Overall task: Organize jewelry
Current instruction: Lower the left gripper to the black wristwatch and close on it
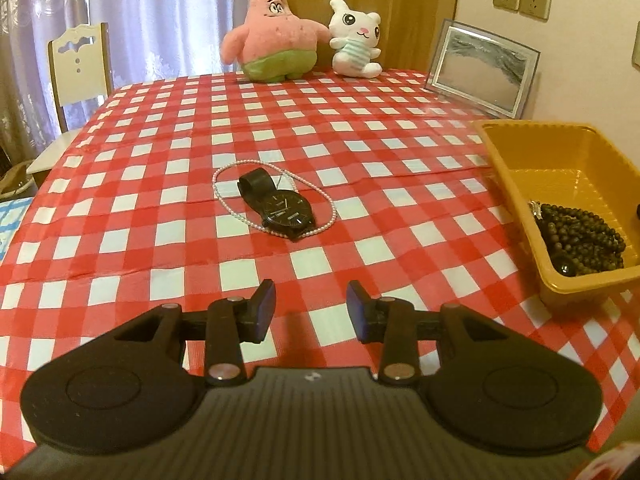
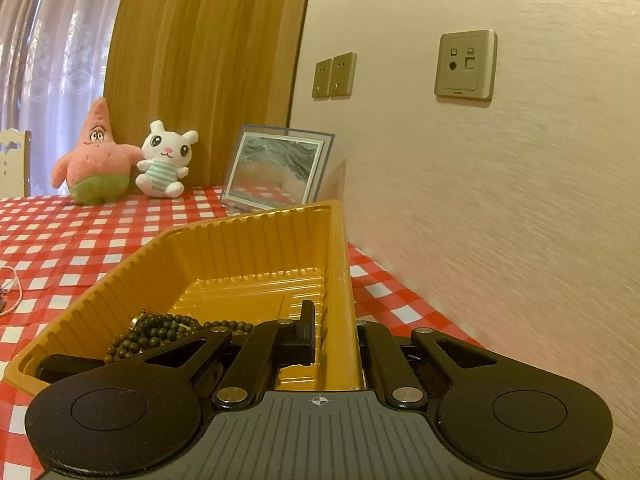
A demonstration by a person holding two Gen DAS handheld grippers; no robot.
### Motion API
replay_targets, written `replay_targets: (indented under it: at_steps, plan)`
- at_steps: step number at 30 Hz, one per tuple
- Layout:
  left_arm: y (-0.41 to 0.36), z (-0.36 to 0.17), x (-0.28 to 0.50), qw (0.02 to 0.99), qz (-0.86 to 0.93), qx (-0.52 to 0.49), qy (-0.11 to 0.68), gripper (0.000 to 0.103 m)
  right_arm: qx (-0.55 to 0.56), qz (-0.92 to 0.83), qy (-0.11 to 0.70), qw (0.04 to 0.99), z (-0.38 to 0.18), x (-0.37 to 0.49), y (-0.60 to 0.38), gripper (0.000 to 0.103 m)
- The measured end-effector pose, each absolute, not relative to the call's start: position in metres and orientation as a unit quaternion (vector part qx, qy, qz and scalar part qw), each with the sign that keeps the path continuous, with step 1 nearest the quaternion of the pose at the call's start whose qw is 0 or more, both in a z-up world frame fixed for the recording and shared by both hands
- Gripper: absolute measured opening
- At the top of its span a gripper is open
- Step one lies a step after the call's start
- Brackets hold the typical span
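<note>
A black wristwatch (image 1: 280,205) lies on the checked tablecloth inside a loop of pink pearl necklace (image 1: 224,196). My left gripper (image 1: 311,309) is open and empty, a short way in front of them. A yellow plastic tray (image 1: 516,168) stands to the right and holds dark bead strands (image 1: 580,236). In the right wrist view my right gripper (image 2: 334,334) straddles the tray's right wall (image 2: 340,280): the left finger (image 2: 306,332) is inside the tray, the right finger is hidden behind the wall. The beads (image 2: 160,332) lie just left of it.
A pink star plush (image 1: 272,28), a white bunny plush (image 1: 356,40) and a picture frame (image 1: 480,68) stand at the table's far edge. A white chair (image 1: 78,68) is at the far left. The wall (image 2: 500,200) runs close along the tray's right side.
</note>
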State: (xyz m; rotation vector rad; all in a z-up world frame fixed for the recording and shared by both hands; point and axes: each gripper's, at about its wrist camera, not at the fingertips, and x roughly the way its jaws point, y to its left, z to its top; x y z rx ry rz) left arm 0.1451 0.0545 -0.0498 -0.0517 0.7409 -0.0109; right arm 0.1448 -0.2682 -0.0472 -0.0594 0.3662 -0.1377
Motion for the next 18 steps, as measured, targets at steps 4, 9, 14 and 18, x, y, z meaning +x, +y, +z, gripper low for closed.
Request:
replay_targets:
  at_steps: [4, 9, 14, 18]
  plan:
    - [0.054, -0.050, 0.150, 0.932, 0.000, -0.021, 0.361, 0.038, -0.029, -0.069, 0.182, 0.980, -0.047, 0.146, -0.268, 0.005]
    - [0.053, -0.049, 0.155, 0.934, 0.006, -0.011, 0.357, 0.040, -0.030, -0.069, 0.183, 0.980, -0.048, 0.145, -0.268, 0.005]
    - [0.053, -0.049, 0.159, 0.935, 0.010, -0.003, 0.354, 0.043, -0.030, -0.069, 0.185, 0.980, -0.050, 0.147, -0.270, 0.005]
    - [0.053, -0.051, 0.161, 0.936, 0.017, 0.001, 0.352, 0.047, -0.031, -0.069, 0.185, 0.980, -0.050, 0.148, -0.270, 0.005]
